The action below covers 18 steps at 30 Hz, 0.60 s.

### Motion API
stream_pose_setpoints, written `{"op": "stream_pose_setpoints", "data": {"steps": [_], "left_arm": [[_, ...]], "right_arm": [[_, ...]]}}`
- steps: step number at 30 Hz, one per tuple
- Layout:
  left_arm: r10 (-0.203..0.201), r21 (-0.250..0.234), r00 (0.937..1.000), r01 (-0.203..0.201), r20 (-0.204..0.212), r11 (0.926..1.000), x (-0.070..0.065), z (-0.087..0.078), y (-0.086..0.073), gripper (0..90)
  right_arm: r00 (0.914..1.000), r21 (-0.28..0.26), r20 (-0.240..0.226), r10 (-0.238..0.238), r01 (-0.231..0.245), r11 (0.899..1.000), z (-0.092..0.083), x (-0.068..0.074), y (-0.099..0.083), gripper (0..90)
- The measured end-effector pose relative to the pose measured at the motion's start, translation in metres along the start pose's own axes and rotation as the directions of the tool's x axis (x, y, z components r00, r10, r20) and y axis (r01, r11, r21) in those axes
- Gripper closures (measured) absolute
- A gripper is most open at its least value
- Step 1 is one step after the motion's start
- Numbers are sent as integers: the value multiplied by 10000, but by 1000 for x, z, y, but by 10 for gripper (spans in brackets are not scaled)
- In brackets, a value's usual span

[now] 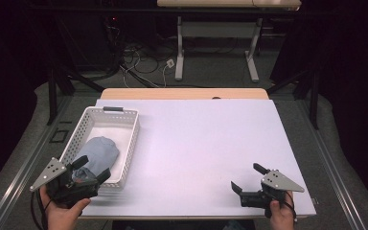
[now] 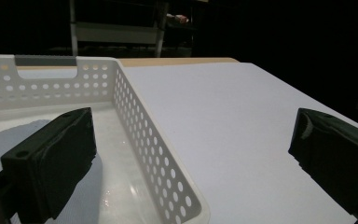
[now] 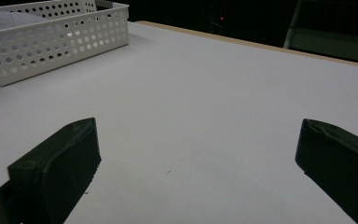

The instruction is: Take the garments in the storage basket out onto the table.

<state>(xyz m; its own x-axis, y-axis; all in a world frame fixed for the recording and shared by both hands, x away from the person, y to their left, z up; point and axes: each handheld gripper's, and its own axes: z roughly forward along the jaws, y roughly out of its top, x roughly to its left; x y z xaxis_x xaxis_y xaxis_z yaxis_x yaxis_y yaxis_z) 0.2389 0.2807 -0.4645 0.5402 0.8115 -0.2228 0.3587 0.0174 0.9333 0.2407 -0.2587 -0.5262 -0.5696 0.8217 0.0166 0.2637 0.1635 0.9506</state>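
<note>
At the far left of the high view we see the left tongs (image 1: 92, 168), black, two-jawed and topped with a grey three-cornered plate, held in a hand (image 1: 63, 213) at the near left corner of the desk (image 1: 206, 143), a flat white-topped surface with a wooden far edge. Their jaws stand wide apart and hold nothing; they hang over the near end of the white perforated plastic basket (image 1: 130, 139). In the left gripper view one jaw sits above the basket's inside and the other above the bare desk (image 2: 223, 121), with the basket's (image 2: 144, 126) long wall running between them.

Inside the basket lies the rumpled light blue cloth (image 1: 98, 152), bunched in the near half, just beyond the left tongs; we cannot tell whether a jaw touches it. The basket's far half is bare white floor, and a dark grey handle strip sits on its far rim.

Moving right, the middle of the desk is plain white.

At the near right corner the right tongs (image 1: 249, 178), of the same build, are held in the other hand (image 1: 281, 216), jaws wide apart and gripping nothing, well apart from the basket. The right gripper view shows bare desk (image 3: 205, 107) between their jaws and the basket (image 3: 56, 42) off at the upper left.
</note>
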Motion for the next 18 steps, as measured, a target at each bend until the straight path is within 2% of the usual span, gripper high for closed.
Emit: {"op": "stream_pose_setpoints", "data": {"steps": [2,8,10,11,18], "left_arm": [[106,113,9998,-105,-157,9999,1,0,5,4],[179,252,9994,-172,-284,9995,3,1,12,4],[209,403,9993,-197,-296,9990,4,2,15,4],[212,645,9993,-192,-301,9977,5,3,19,4],[202,1047,9992,-165,-342,9944,7,7,28,4]], "right_arm": [[10000,7,3,-8,8,10000,0,-1,0,0],[10000,70,-28,1,-1,10000,0,-1,0,0],[10000,51,-58,-12,13,10000,1,-1,0,0],[10000,55,-58,-13,13,10000,1,-1,0,0],[10000,76,-35,-10,10,10000,0,-1,0,0]]}}
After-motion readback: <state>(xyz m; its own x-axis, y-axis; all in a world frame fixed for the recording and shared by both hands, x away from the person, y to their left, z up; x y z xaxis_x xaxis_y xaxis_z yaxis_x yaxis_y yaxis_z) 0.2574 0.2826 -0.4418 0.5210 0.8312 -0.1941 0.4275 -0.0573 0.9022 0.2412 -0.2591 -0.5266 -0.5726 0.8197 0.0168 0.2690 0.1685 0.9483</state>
